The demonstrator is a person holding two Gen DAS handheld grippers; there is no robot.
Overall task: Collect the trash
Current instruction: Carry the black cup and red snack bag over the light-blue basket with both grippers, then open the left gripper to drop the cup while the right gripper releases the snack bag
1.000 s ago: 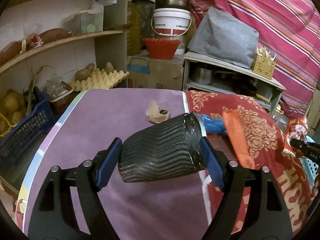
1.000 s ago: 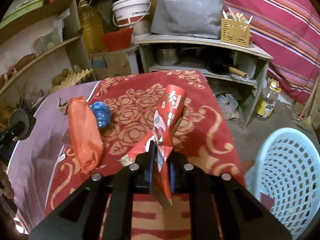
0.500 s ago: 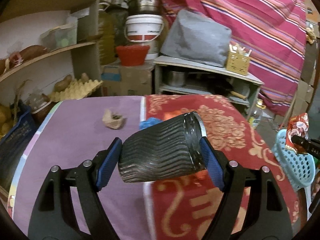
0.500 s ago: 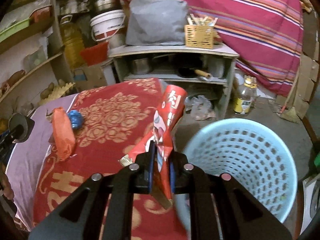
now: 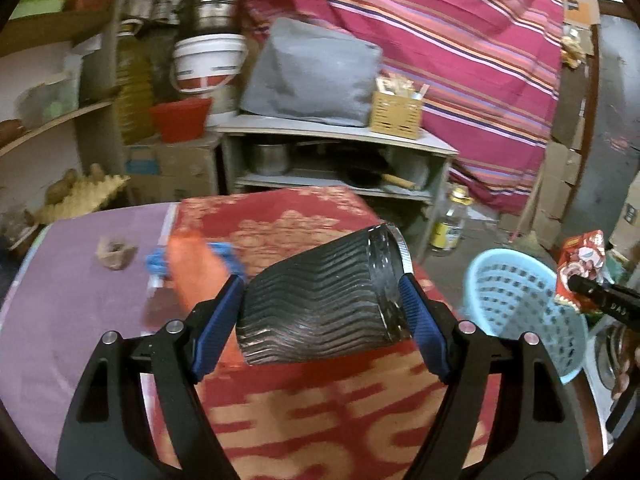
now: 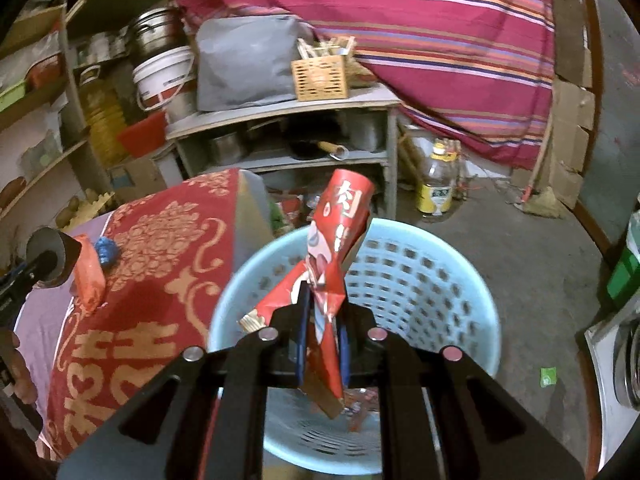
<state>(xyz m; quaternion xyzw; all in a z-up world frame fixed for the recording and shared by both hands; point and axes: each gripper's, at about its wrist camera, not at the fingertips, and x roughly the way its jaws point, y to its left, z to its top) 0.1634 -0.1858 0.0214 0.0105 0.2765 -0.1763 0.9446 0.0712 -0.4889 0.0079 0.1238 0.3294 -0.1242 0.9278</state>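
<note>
The left gripper [image 5: 320, 300] clamps one black ribbed cup [image 5: 324, 300] on its side above the red patterned cloth [image 5: 320, 412]. The right gripper [image 6: 323, 332], jaws nearly closed, pinches one crumpled red wrapper [image 6: 332, 264] over the single pale blue perforated plastic basket [image 6: 420, 280], which holds some scraps at its bottom. On the table lie one orange bag [image 5: 192, 272], one blue wad [image 5: 154, 260] and one brown scrap [image 5: 114, 250].

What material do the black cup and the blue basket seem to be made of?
Black cup: probably paper with a wavy ribbed sleeve, matte; a glossy band near the rim.
Blue basket: likely moulded plastic, smooth, pale blue, its wall pierced by rows of regular holes.
</note>
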